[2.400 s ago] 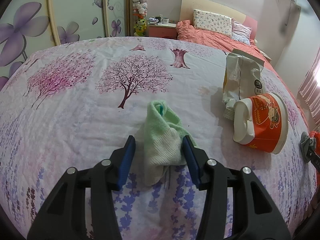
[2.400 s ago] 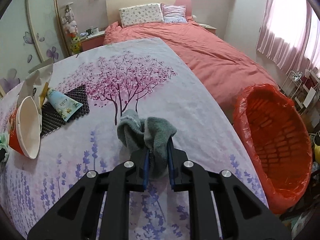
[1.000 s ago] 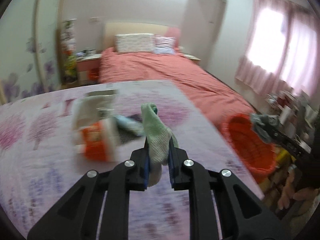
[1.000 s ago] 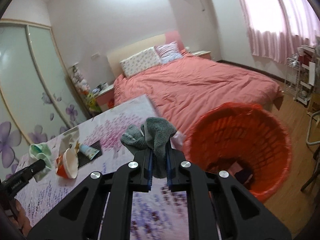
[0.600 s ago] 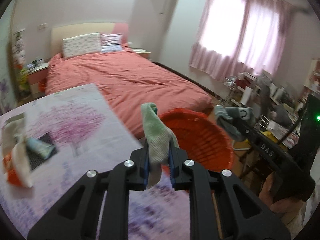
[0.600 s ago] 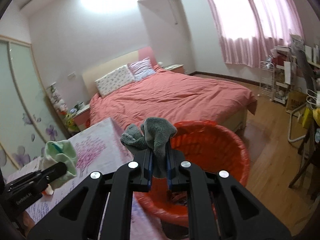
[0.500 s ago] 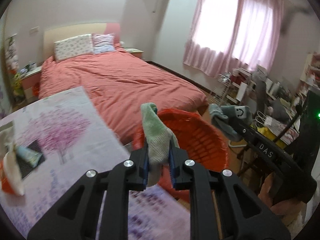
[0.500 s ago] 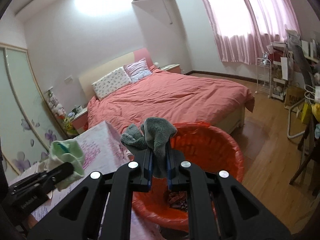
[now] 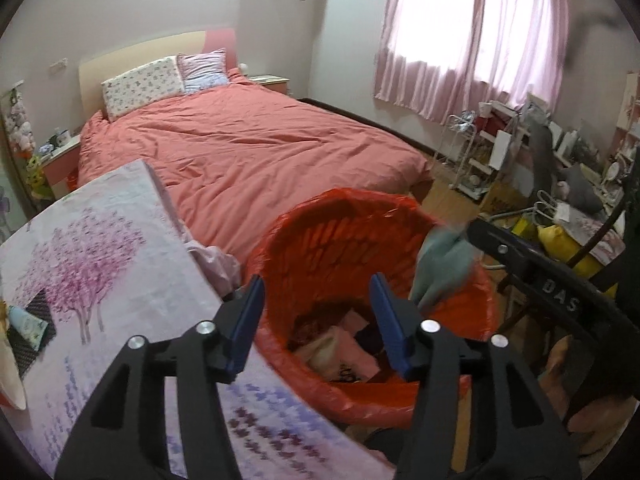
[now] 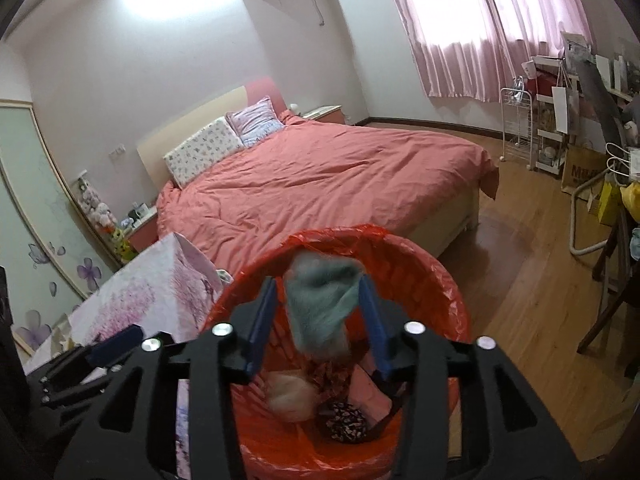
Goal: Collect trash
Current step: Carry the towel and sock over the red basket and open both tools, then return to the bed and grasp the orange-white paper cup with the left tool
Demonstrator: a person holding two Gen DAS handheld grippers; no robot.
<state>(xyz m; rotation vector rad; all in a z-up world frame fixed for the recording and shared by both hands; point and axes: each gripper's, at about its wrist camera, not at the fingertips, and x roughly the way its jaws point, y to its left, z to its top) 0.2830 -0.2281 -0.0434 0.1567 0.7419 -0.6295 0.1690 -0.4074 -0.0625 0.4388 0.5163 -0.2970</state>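
- Nearest the lens, the left gripper hangs over the near rim of the bin with its blue jaws spread wide and nothing between them.
- The right gripper is over the bin too, jaws apart; a blurred grey-green cloth sits in the gap, touching neither pad as far as I can tell, so it looks loose and dropping.
- From the left wrist view that same cloth shows at about 2 o'clock, just beside the far right rim of the bin.
- The step in hand reads as the release over the bin; I'd judge this load is nearly delivered.
- The red-lined trash bin already holds rubbish: pale pinkish wrappers, a dark patterned scrap and a pale crumpled wad.
- The next move calls for lifting both tools clear of the liner and swinging back toward 9 o'clock.
- There the floral-cloth table carries a small tube on a black mesh mat, likely the next pickups.
- Farthest off, at 12 o'clock, the coral bed fills the room.
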